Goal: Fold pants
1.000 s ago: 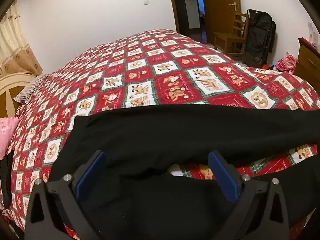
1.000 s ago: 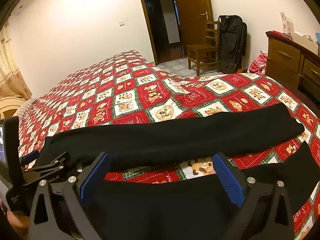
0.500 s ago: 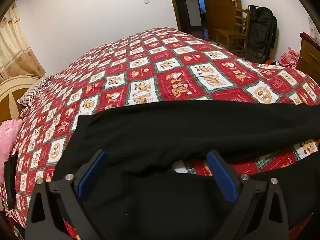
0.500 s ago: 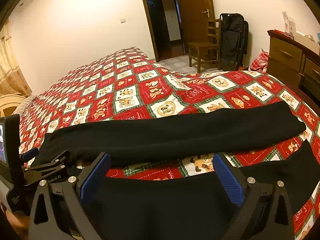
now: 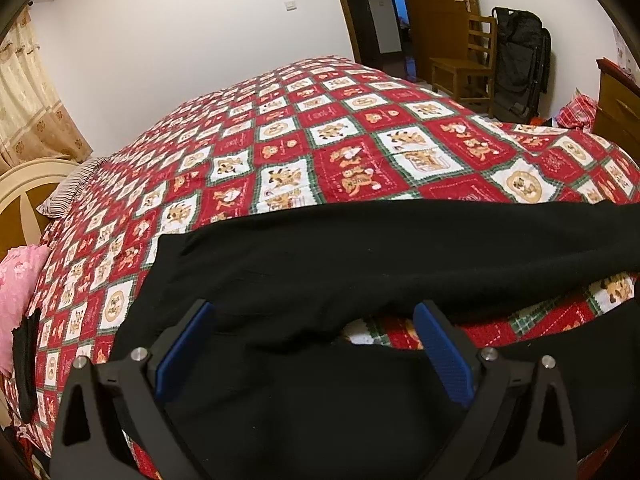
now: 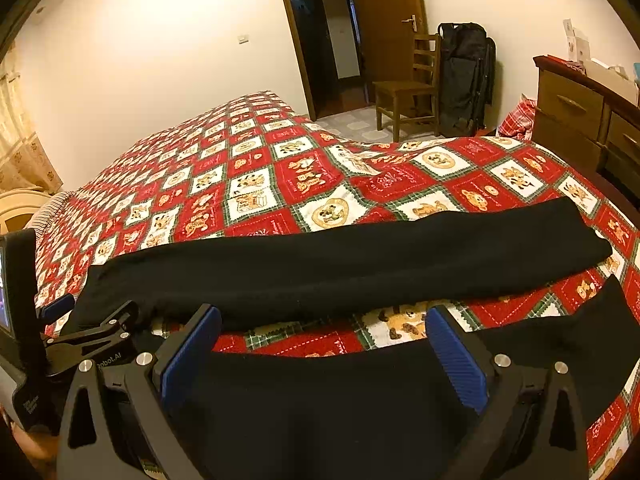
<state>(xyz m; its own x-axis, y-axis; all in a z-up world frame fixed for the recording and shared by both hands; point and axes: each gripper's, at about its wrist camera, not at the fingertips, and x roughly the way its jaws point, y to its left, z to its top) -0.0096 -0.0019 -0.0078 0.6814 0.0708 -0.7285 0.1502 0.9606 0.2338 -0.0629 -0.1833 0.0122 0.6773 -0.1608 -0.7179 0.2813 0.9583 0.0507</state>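
Black pants (image 6: 340, 256) of soft, matte knit lie flat on a red, white and green checked quilt (image 6: 280, 184), legs parted in a narrow V, long axis running from 9 to 3 o'clock, waist toward 9 and cuffs toward 3. The left gripper (image 5: 312, 344) stands wide over the crotch at 6 o'clock, blue ribbed pads (image 5: 444, 360) holding nothing. The right gripper (image 6: 324, 348) stands equally wide over the near leg, pads (image 6: 456, 360) empty; the far leg's squared cuff lies near 3 o'clock.
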